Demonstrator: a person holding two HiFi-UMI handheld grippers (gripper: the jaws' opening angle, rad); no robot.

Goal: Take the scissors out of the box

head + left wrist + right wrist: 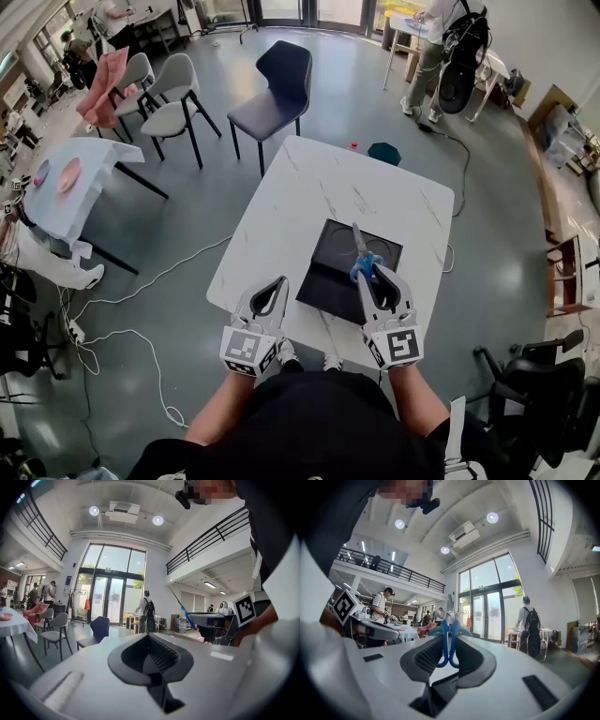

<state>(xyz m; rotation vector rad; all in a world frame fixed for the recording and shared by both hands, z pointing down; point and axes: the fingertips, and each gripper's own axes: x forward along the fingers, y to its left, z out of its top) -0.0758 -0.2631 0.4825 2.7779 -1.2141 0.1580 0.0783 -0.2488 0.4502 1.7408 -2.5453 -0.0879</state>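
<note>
Your R gripper is clamped on the scissors. Both blue finger loops sit squeezed btw the ribbed pads, nothing else in there. Your L gripper has its jaws together w/ nothing btw them. It's alongside the R one, off to its left, idle.

The scissors stick out ahead of the R tips, over the open black box that lies just beyond and below them on the white marble-look table. Can't tell if they're fully clear of the box yet.

Handling, my read: light and stiff, metal blades + hard plastic loops. Smooth plastic on the pads could pivot or slip if you swing fast. The loops are the right hold; keep off the blades, which are thin, slick and sharp.

The long axis leaves the R pads and tilts up. Loops are at the pads, blades look shut, and the point aims away from you and upward, past the tips.
</note>
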